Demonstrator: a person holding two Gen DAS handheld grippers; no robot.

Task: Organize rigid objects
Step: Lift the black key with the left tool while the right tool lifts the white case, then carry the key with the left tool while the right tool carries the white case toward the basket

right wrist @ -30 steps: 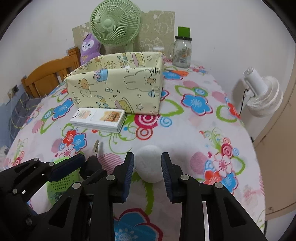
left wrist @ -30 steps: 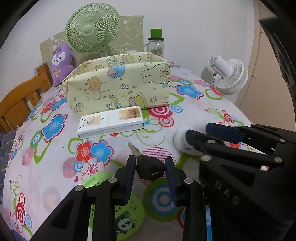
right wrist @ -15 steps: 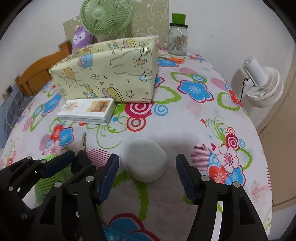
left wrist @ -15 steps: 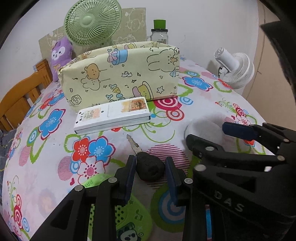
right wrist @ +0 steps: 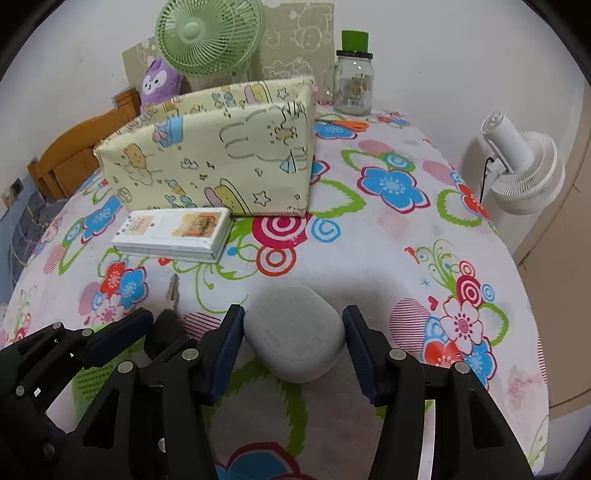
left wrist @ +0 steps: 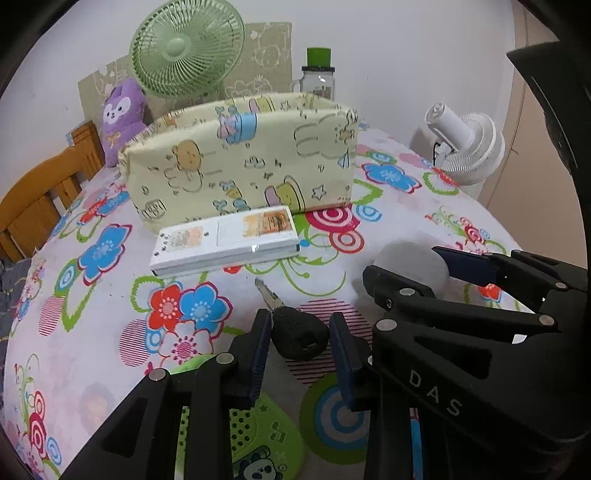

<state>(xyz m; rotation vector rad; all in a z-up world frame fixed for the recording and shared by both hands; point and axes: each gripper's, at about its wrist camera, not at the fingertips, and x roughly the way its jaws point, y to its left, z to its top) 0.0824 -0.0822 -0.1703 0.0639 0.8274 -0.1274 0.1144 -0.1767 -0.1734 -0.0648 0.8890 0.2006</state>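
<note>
Black key fob [left wrist: 301, 338] lies on the flowered cloth of the table [left wrist: 399, 221], metal blade pointing away toward the white flat box [left wrist: 225, 240]. Left tool [left wrist: 300, 352]: fingers parted, one blue pad on each side of the fob; the left pad looks to be against it and a narrow gap shows at the right pad, so the fob is bracketed, not clamped. The fob rests on the cloth.

Right tool [right wrist: 293, 345]: spread wide, pads flanking the white rounded case [right wrist: 295, 332]. The left pad is close to or just touching the case; contact at the right pad cannot be told. The case sits flat on the table.

In the left wrist view the right tool [left wrist: 424, 266] lies to the right of the left one, and the case [left wrist: 410, 264] is partly hidden behind its fingers.

Beyond the white box stands a pale yellow fabric bin [right wrist: 218, 147] with cartoon print, the box just in front of its long wall. A green perforated disc [left wrist: 251, 432] lies under the left tool's fingers, at the near edge.

Behind the bin:
- green fan [right wrist: 208, 35]
- purple plush toy [right wrist: 159, 83]
- glass jar with green lid [right wrist: 353, 74]

White fan [right wrist: 524, 166] stands off the table's right side.
</note>
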